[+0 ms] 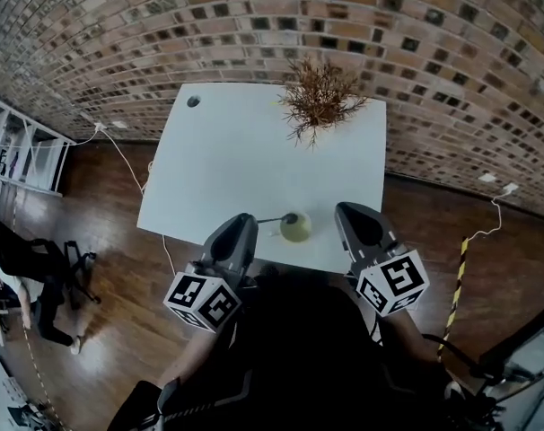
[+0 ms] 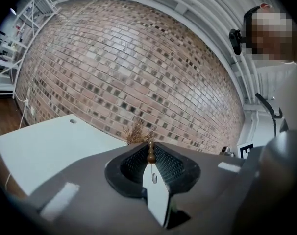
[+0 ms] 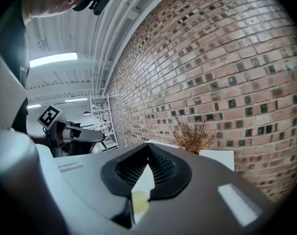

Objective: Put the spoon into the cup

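Observation:
A pale yellow-green cup (image 1: 296, 229) stands near the front edge of the white table (image 1: 236, 151). A thin spoon (image 1: 272, 219) runs from the cup's mouth out to the left. Its brown beaded handle end (image 2: 151, 153) sits between the tips of my left gripper (image 1: 247, 220), which is shut on it. I cannot tell how deep the spoon's far end sits in the cup. My right gripper (image 1: 346, 209) hangs just right of the cup, apart from it. In the right gripper view its jaws meet at the tips (image 3: 148, 147) with nothing held, and the cup (image 3: 138, 203) shows low in the gap.
A dry brown plant (image 1: 319, 101) stands at the table's far edge, and a small hole (image 1: 193, 101) marks the far left corner. A brick wall runs behind. A dark chair (image 1: 39, 268) and metal shelves (image 1: 21, 151) stand on the wooden floor at left, and a yellow-black post (image 1: 458, 277) at right.

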`<state>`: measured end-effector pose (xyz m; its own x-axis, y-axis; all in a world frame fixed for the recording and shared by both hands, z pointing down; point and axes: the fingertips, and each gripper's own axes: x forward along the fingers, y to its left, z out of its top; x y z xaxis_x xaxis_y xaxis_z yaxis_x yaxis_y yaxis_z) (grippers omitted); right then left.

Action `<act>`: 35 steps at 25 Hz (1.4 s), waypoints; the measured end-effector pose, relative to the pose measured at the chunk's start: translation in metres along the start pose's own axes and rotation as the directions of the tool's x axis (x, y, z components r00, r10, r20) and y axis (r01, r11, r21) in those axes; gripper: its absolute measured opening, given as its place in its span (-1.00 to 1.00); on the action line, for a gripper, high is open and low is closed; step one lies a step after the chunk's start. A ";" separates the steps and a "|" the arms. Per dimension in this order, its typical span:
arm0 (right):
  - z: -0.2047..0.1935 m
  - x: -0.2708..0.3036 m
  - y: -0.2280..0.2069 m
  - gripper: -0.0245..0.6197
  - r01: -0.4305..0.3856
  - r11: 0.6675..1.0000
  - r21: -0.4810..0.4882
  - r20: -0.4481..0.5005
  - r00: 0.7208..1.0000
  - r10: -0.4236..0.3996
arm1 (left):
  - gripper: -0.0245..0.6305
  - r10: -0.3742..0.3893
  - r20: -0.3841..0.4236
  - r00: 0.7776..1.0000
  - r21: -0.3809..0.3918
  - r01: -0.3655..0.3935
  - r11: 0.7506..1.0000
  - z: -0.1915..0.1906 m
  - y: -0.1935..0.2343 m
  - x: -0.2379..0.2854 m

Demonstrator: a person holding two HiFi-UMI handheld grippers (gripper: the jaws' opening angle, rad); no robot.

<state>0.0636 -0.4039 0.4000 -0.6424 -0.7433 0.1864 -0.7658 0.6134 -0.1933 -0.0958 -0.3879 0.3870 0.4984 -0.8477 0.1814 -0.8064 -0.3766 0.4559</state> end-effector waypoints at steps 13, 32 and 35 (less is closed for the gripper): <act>-0.026 0.014 -0.005 -0.90 0.223 0.974 0.037 -0.053 0.974 -0.221 | -0.82 -0.160 -0.236 0.959 0.051 0.177 0.983 -0.068 0.044 0.047; -0.055 0.005 -0.013 -0.90 0.247 0.966 0.070 -0.104 0.965 -0.239 | -0.82 -0.076 -0.369 0.927 0.065 0.107 0.992 -0.167 0.073 0.072; -0.055 0.003 -0.012 -0.90 0.246 0.967 0.069 -0.104 0.966 -0.239 | -0.82 -0.074 -0.380 0.922 0.056 0.103 0.993 -0.173 0.072 0.069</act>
<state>0.0694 -0.3994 0.4562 -0.4407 -0.8364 0.3259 -0.8965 0.3917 -0.2070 -0.0641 -0.4088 0.5834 0.6404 -0.6117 0.4645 -0.7673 -0.4820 0.4231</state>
